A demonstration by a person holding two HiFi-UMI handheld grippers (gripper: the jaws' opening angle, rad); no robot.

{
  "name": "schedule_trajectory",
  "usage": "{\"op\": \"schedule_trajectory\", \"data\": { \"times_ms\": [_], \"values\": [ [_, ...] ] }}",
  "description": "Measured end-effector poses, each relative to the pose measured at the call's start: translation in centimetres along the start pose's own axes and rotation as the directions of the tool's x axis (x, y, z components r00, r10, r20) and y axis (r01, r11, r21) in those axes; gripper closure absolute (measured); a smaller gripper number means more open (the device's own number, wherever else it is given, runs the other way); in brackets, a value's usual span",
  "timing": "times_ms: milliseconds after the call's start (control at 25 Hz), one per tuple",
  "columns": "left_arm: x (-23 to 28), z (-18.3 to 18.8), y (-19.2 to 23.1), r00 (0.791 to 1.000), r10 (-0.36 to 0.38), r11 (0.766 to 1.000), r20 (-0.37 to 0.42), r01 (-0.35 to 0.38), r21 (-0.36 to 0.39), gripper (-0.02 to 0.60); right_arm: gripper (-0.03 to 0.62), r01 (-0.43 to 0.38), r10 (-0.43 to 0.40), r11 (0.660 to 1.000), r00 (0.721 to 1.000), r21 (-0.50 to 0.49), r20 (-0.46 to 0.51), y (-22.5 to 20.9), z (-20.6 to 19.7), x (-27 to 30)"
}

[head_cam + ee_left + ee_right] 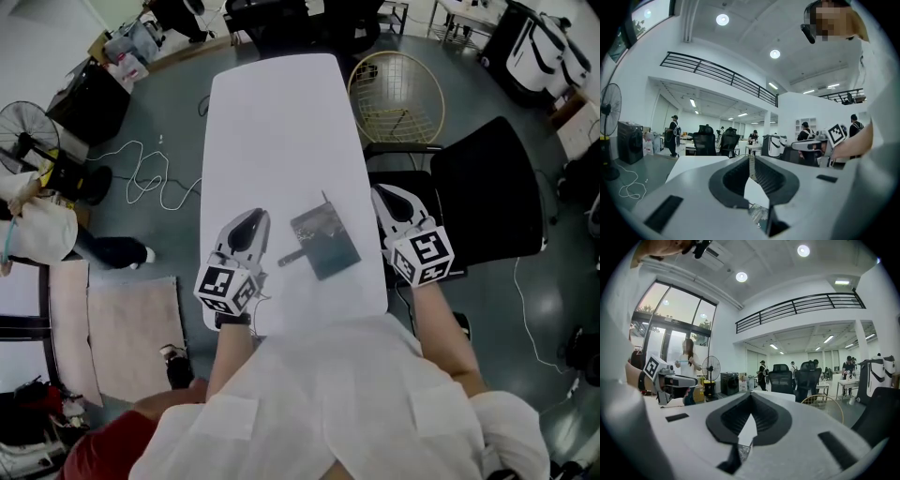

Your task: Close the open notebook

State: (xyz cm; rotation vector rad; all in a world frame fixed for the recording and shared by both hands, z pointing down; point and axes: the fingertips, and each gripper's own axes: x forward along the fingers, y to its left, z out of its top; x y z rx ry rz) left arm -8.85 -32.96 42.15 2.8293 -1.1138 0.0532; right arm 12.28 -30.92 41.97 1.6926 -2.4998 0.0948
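1. Nearest the person, the left gripper (253, 223) and right gripper (384, 199) flank the notebook without touching it, both with jaws closed on nothing, probably because no grip is needed now
2. The notebook (323, 246) lies flat between them on the desk (281, 122), apparently already shut
3. Beyond stands a wire chair (398, 98)

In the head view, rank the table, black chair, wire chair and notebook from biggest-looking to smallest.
1. table
2. black chair
3. wire chair, which stands on the floor, farther from the camera, so it looks smaller than it is
4. notebook
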Motion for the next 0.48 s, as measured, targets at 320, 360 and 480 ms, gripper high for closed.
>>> {"op": "schedule_trajectory", "data": {
  "times_ms": [320,360,480],
  "values": [
    [0.09,-0.67,-0.27,1.0,0.003,1.0,-0.014,-0.003,-0.009,0.548,0.592,-0.007,0.007,1.0,1.0,0.009,-0.013,0.09,-0.53,0.29],
    [0.15,-0.76,-0.19,1.0,0.005,1.0,-0.016,-0.005,-0.01,0.548,0.592,-0.009,0.009,1.0,1.0,0.009,-0.015,0.08,-0.59,0.42],
    [0.37,-0.92,0.04,1.0,0.009,1.0,-0.021,-0.01,-0.014,0.548,0.592,-0.012,0.013,1.0,1.0,0.01,-0.016,-0.01,-0.67,0.78]
  ]
}}
